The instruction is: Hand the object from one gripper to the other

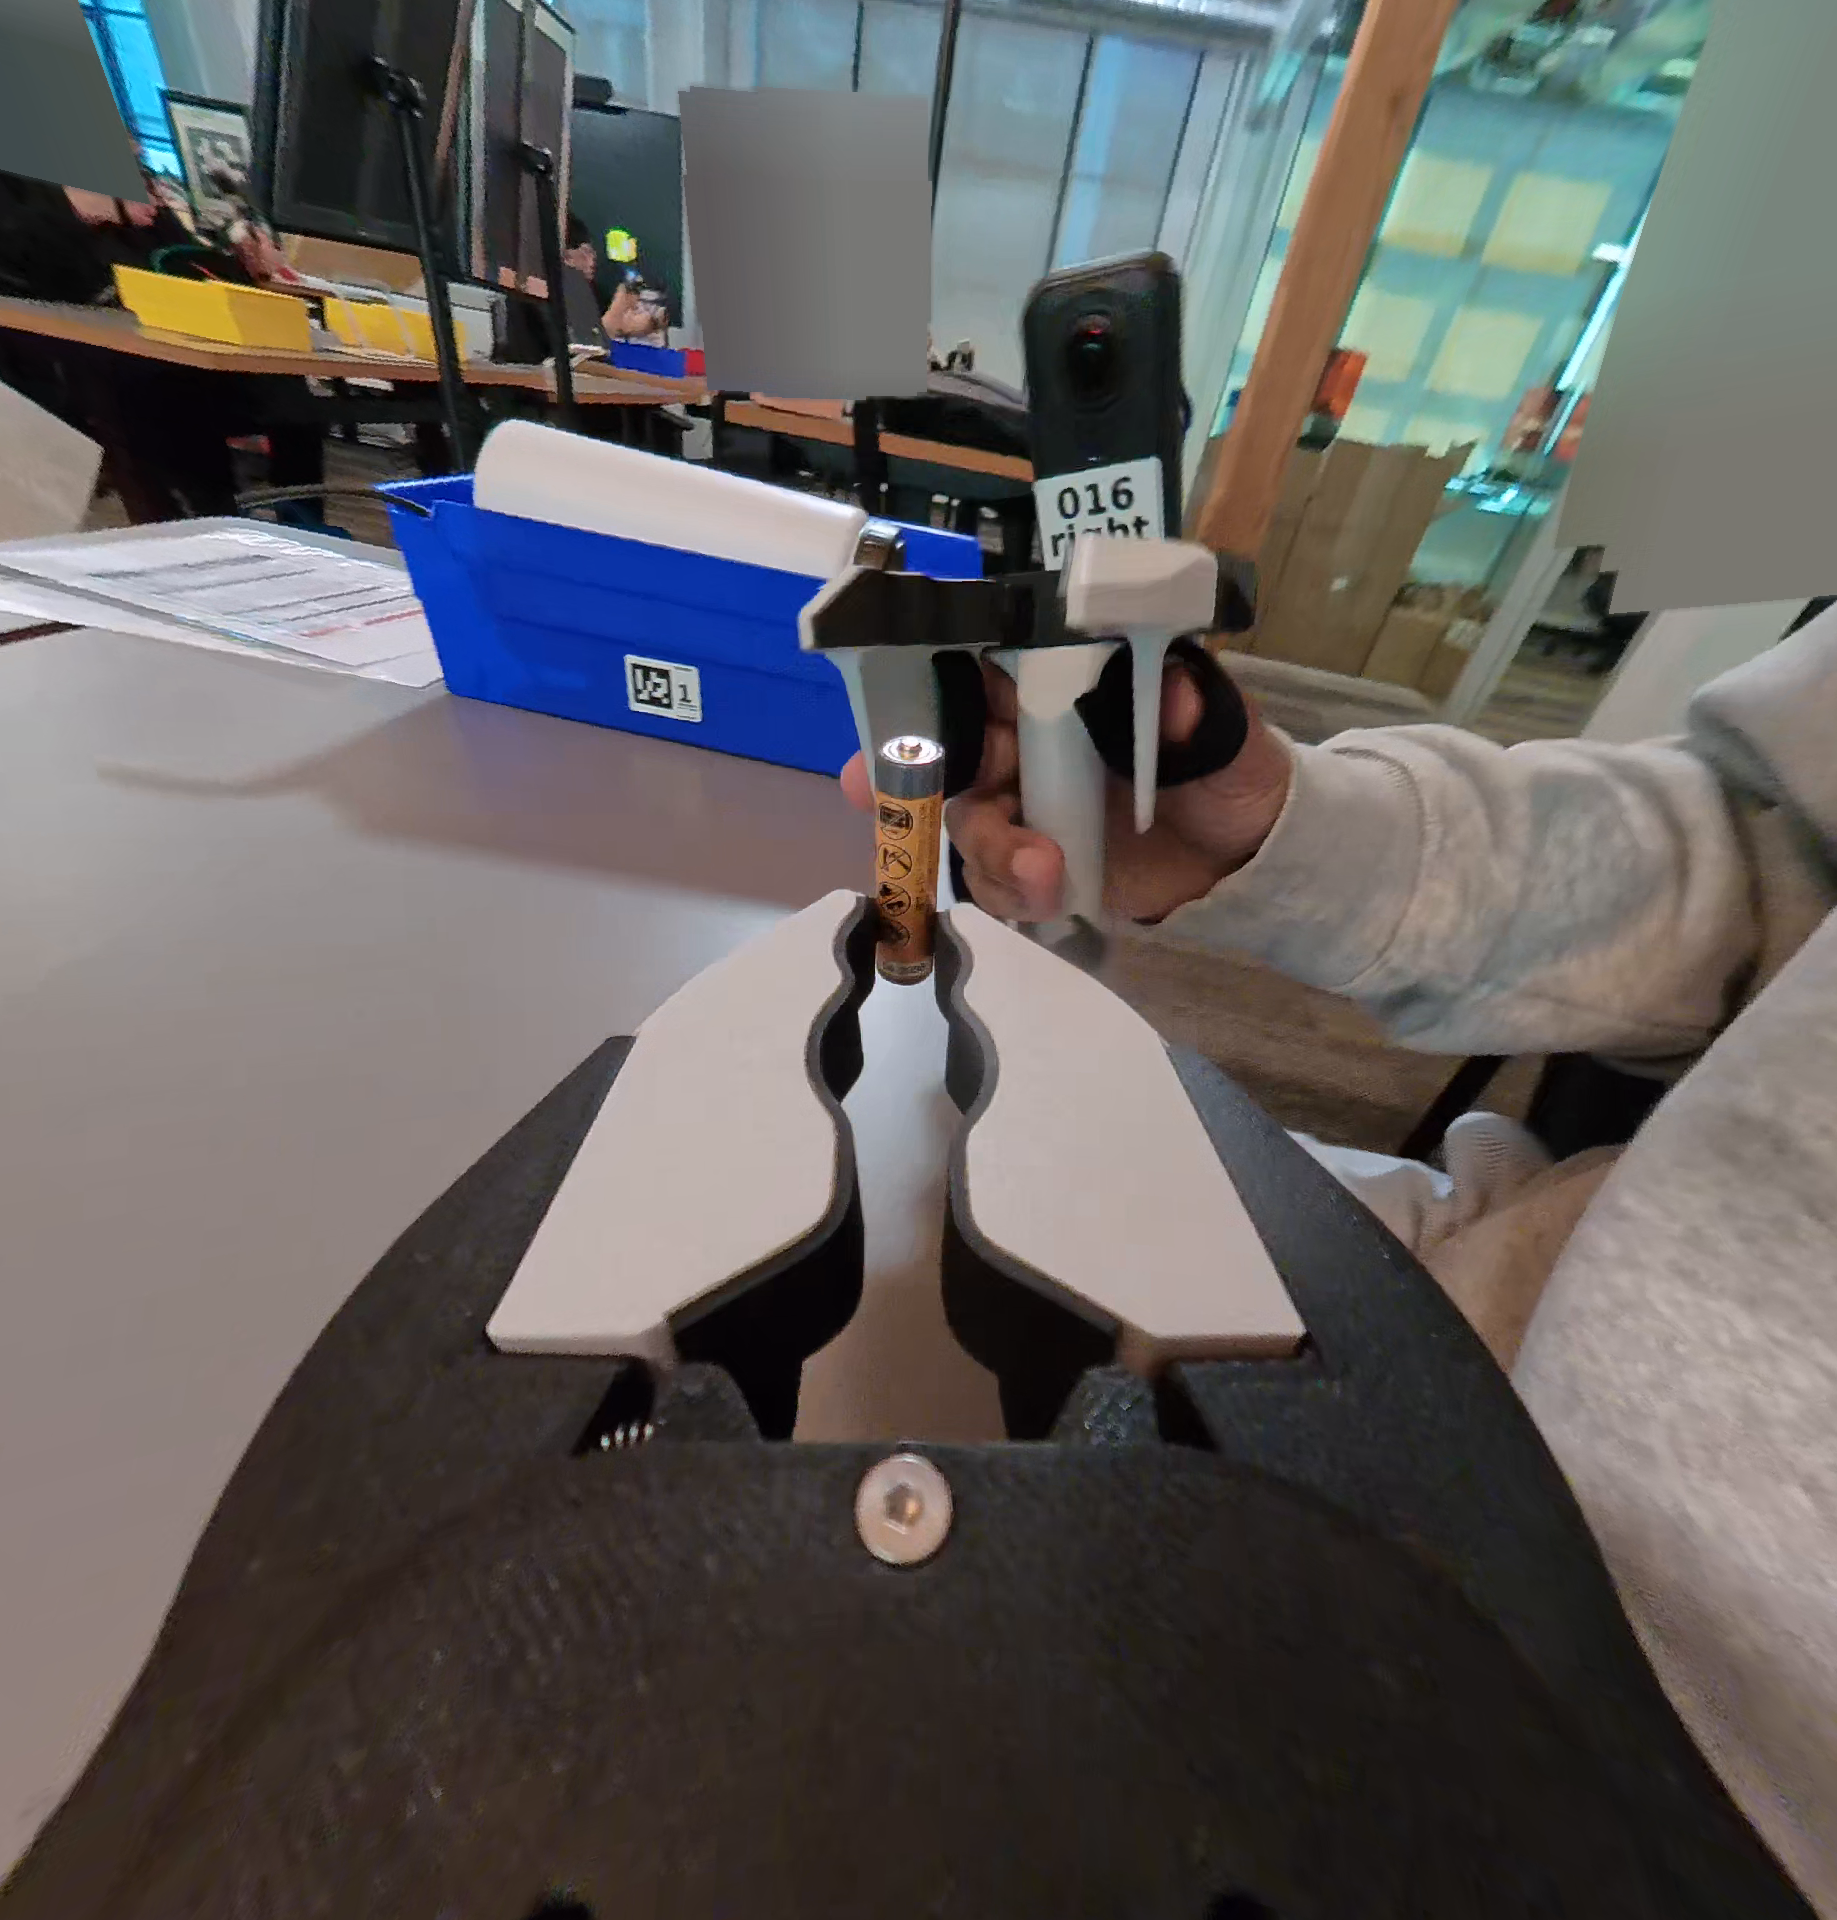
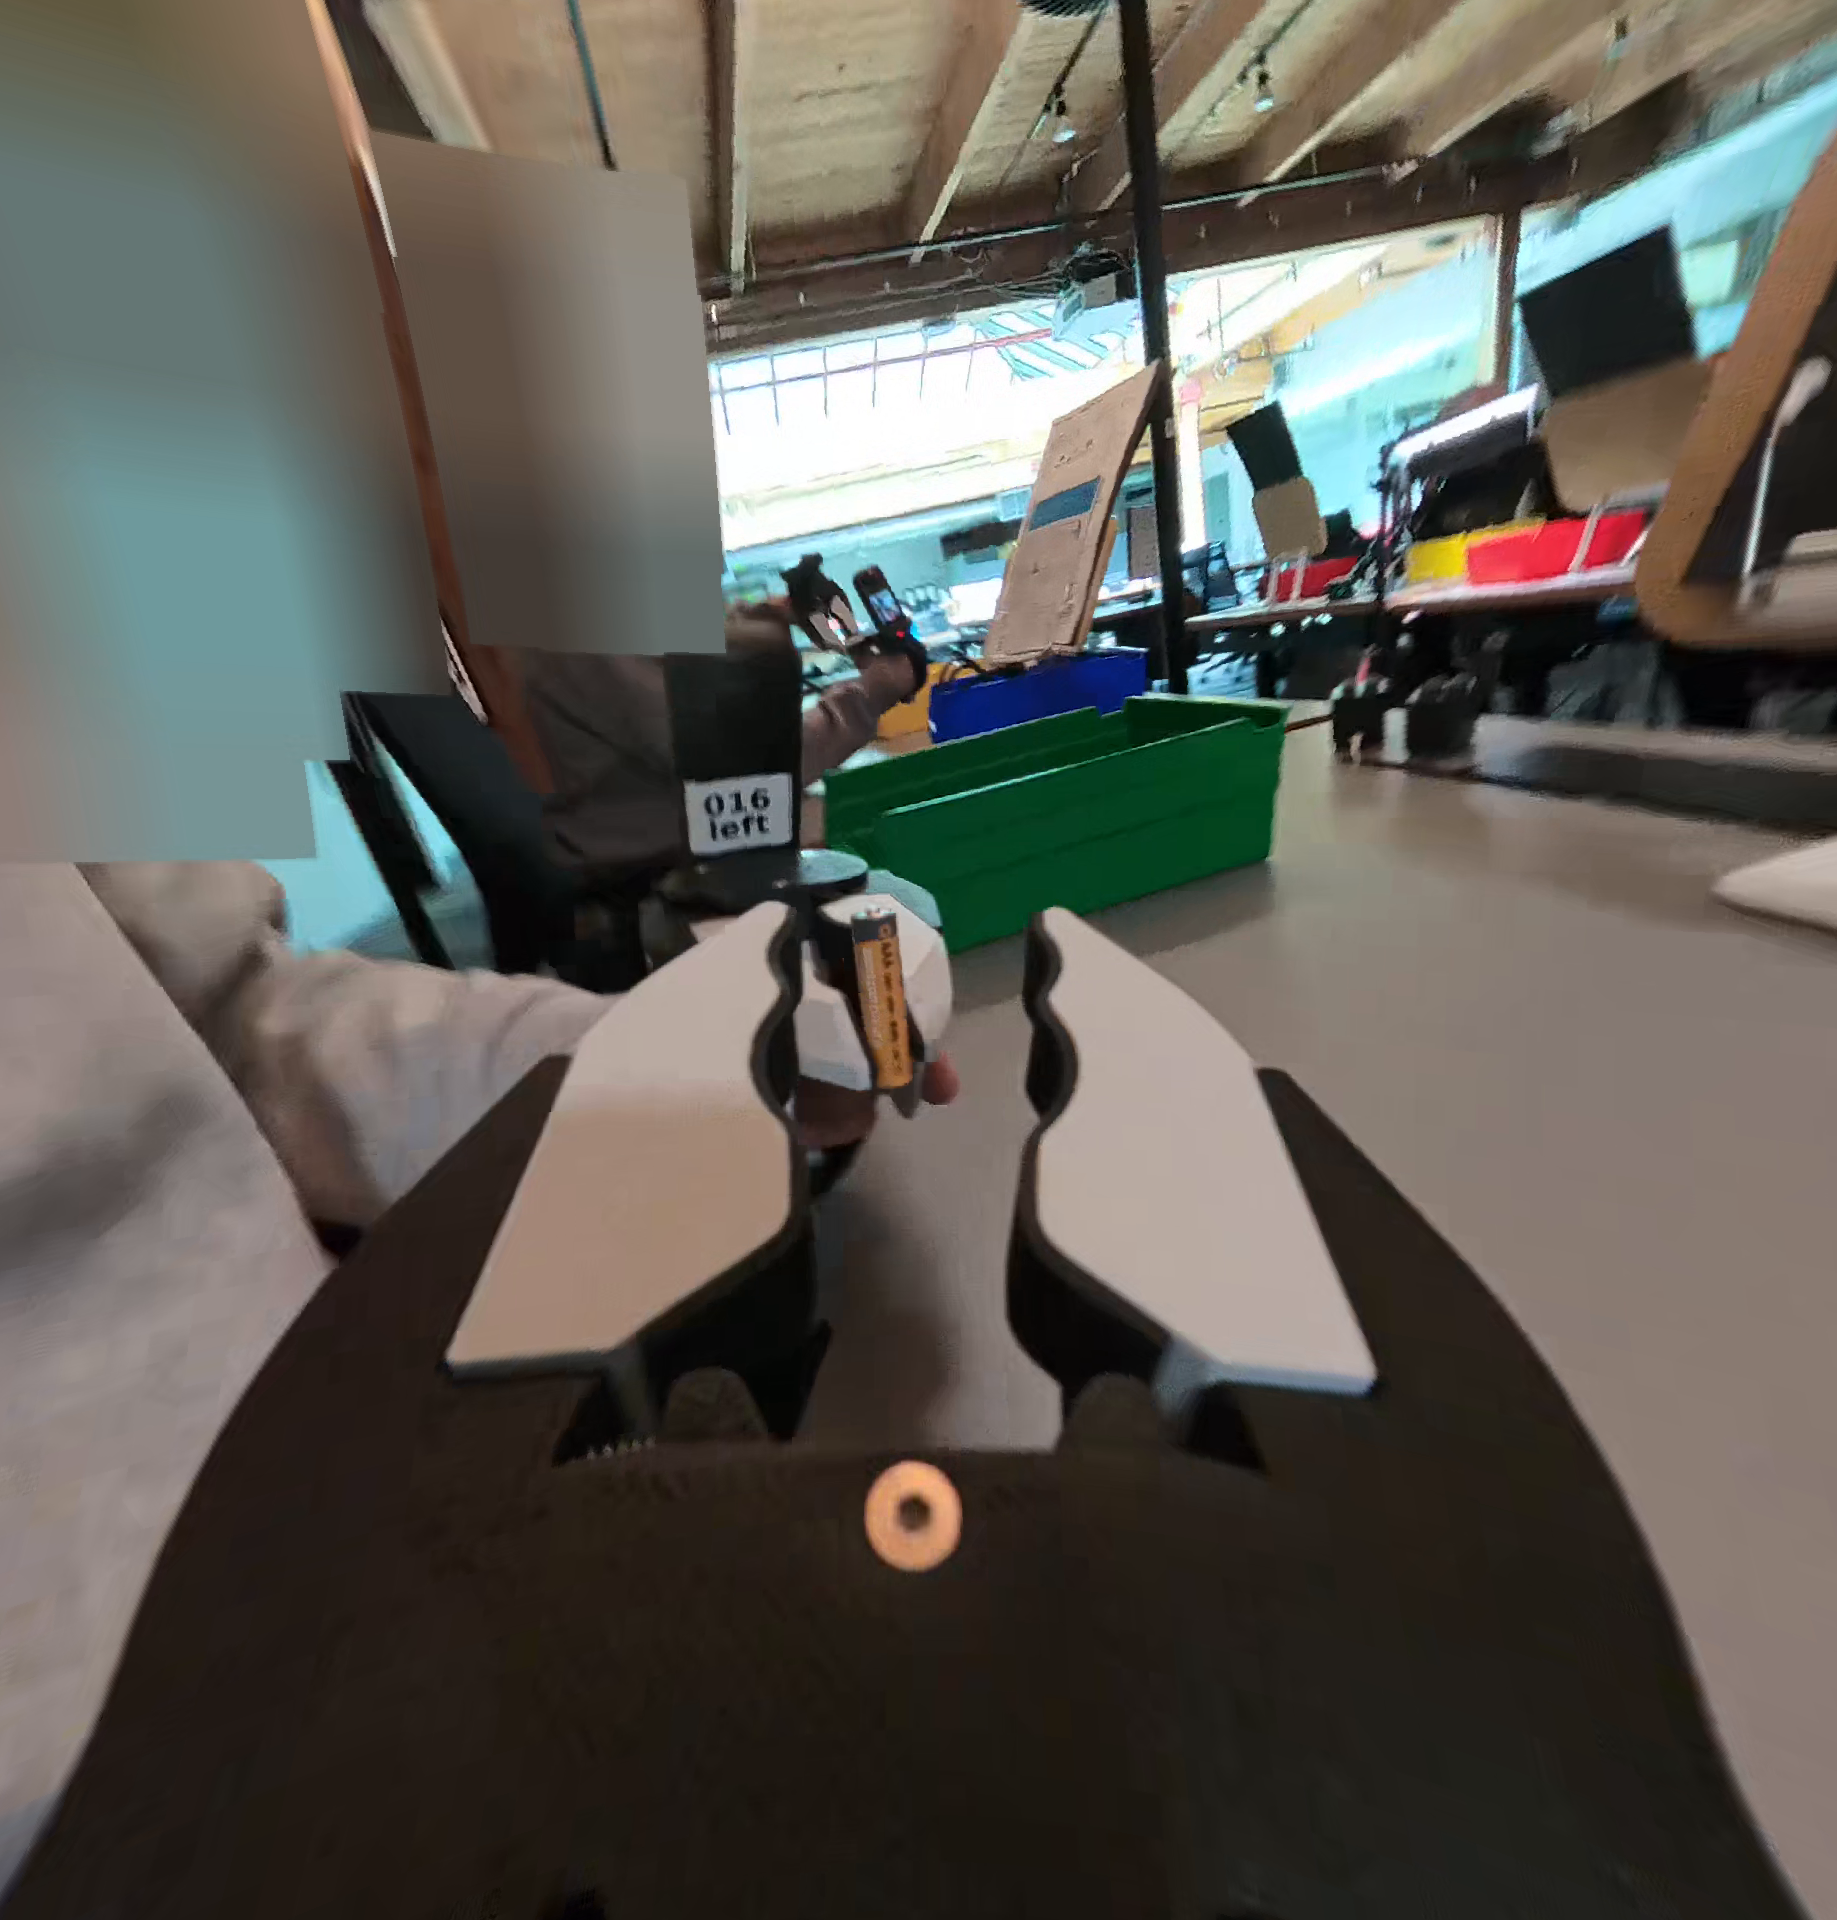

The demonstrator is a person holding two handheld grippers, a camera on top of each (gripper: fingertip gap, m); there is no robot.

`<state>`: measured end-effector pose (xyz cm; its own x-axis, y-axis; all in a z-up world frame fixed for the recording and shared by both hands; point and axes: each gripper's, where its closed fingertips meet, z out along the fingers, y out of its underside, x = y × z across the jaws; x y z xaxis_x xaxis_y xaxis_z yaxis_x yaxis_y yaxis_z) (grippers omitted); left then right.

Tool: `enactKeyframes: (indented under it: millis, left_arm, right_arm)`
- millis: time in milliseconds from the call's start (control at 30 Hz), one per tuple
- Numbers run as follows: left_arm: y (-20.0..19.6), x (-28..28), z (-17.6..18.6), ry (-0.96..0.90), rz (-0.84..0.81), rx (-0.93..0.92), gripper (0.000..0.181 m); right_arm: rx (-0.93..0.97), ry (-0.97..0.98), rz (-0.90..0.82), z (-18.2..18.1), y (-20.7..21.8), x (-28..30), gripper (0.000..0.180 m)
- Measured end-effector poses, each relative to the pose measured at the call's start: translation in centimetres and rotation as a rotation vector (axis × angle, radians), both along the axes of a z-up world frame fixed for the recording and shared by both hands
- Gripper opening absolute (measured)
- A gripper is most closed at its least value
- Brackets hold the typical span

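A small battery (image 1: 906,862) with an orange and black wrap stands upright, its lower end pinched between the fingertips of my left gripper (image 1: 903,930), which is shut on it above the grey table (image 1: 270,935). In the left wrist view my right gripper (image 1: 831,615) is held by a hand just above and to the right of the battery, not touching it. In the right wrist view my right gripper (image 2: 919,935) is open and empty. The battery (image 2: 881,997) shows between its fingertips, nearer the left one, and a white finger (image 2: 922,977) of the left gripper is behind it.
A blue bin (image 1: 581,634) holding a white roll (image 1: 665,499) stands on the table behind the battery, with papers (image 1: 218,592) to its left. A green bin (image 2: 1080,821) stands on the table beyond the right gripper. A grey sleeve (image 1: 1516,883) reaches in from the right.
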<state>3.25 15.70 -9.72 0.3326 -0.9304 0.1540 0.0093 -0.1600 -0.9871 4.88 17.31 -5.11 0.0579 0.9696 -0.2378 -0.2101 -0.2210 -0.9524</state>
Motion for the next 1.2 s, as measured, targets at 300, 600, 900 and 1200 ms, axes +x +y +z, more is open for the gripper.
enactKeyframes:
  millis: [300, 600, 900, 1200]
  left_arm:
    - [-1.2, 1.1, -0.8, 0.024, -0.098, -0.059, 0.010]
    - [-1.6, 1.6, -1.4, 0.064, -0.120, -0.058, 0.010]
    - [-1.7, 1.7, -1.4, 0.062, -0.126, -0.058, 0.010]
    - [-1.1, 1.2, -0.6, 0.010, -0.094, -0.049, 0.017]
  right_arm:
    - [0.167, -0.165, 0.040, -2.2, -1.8, -1.9, 0.023]
    - [0.186, -0.198, 0.074, -2.8, -2.4, -2.2, 0.016]
    - [0.190, -0.204, 0.073, -2.8, -2.4, -2.3, 0.011]
    - [0.083, -0.158, 0.038, -2.2, -1.4, -1.7, 0.011]
